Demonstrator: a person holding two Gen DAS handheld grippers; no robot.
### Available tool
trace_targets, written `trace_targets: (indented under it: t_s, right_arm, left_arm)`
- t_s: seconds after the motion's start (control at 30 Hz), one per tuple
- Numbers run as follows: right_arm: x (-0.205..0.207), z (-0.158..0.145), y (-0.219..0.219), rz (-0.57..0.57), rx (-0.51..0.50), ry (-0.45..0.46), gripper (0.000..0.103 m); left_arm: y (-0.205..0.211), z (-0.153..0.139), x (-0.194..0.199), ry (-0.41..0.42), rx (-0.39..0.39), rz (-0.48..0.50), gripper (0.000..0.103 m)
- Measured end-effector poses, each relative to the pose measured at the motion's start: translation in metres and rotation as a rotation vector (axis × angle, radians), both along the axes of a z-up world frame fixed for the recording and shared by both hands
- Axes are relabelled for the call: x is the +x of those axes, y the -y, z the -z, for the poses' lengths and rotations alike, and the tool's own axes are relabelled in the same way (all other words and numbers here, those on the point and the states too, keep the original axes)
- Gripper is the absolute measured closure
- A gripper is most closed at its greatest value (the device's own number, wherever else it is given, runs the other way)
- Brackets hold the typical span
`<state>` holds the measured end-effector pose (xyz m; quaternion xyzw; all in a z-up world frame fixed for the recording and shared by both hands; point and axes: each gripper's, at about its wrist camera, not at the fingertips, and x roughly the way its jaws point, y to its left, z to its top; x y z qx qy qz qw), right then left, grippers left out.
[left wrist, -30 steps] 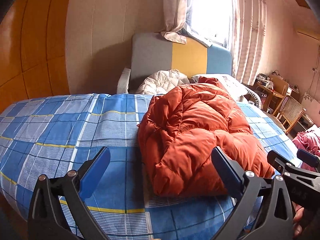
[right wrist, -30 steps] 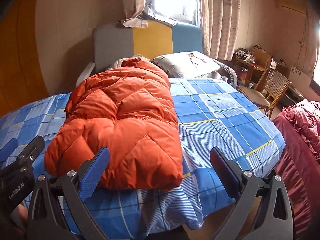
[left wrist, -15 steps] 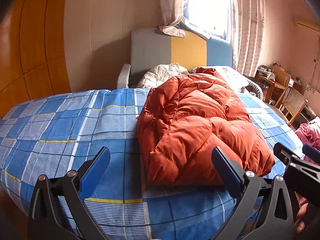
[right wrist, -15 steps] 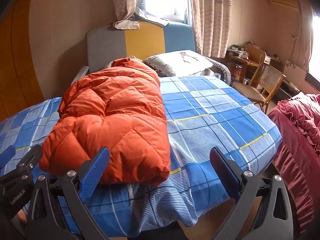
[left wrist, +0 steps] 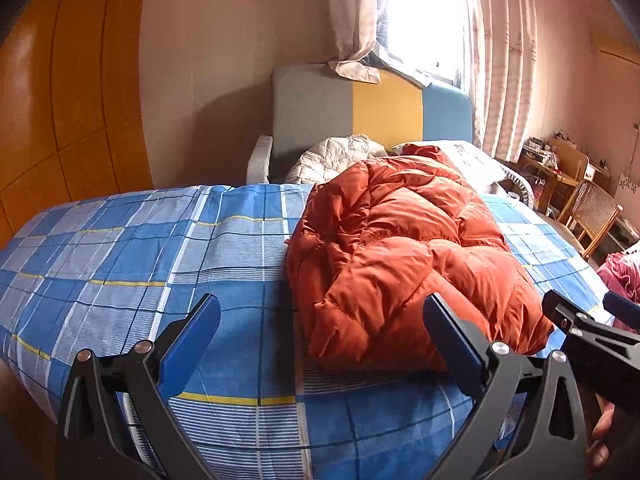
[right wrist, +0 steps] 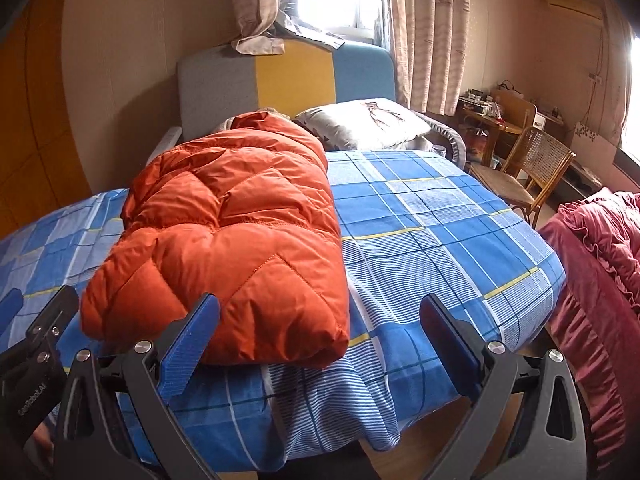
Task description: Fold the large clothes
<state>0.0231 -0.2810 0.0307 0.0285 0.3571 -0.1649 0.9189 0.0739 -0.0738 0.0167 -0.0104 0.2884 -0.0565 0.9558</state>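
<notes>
An orange puffer jacket [left wrist: 404,256] lies folded into a long bundle on the blue checked bed sheet [left wrist: 152,264]; the right wrist view shows it [right wrist: 236,232] running from the foot edge toward the headboard. My left gripper [left wrist: 320,344] hangs open near the foot of the bed, its right finger just in front of the jacket's near end, holding nothing. My right gripper [right wrist: 316,340] is open too, empty, with its left finger before the jacket's near right corner. Each gripper shows at the edge of the other's view.
A grey, yellow and blue headboard [right wrist: 280,76] stands at the far end with a white pillow [right wrist: 368,124] and a white quilted garment [left wrist: 336,158]. A wicker chair [right wrist: 528,168] and desk stand right of the bed. A dark red ruffled cover [right wrist: 592,280] lies at right.
Both grippers have drawn back and risen a little from the jacket, so more of the bed's foot edge shows. The jacket has not moved; both stayed open.
</notes>
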Motion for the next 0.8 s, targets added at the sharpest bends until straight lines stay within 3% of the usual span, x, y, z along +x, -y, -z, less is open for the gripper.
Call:
trace_targets:
  t_s: [0.8]
  right_arm:
    - [-0.011,-0.006,-0.009,-0.033,-0.033,0.029,0.003]
  left_arm:
    - [0.003,-0.007,-0.014,0.03,-0.001,0.021,0.002]
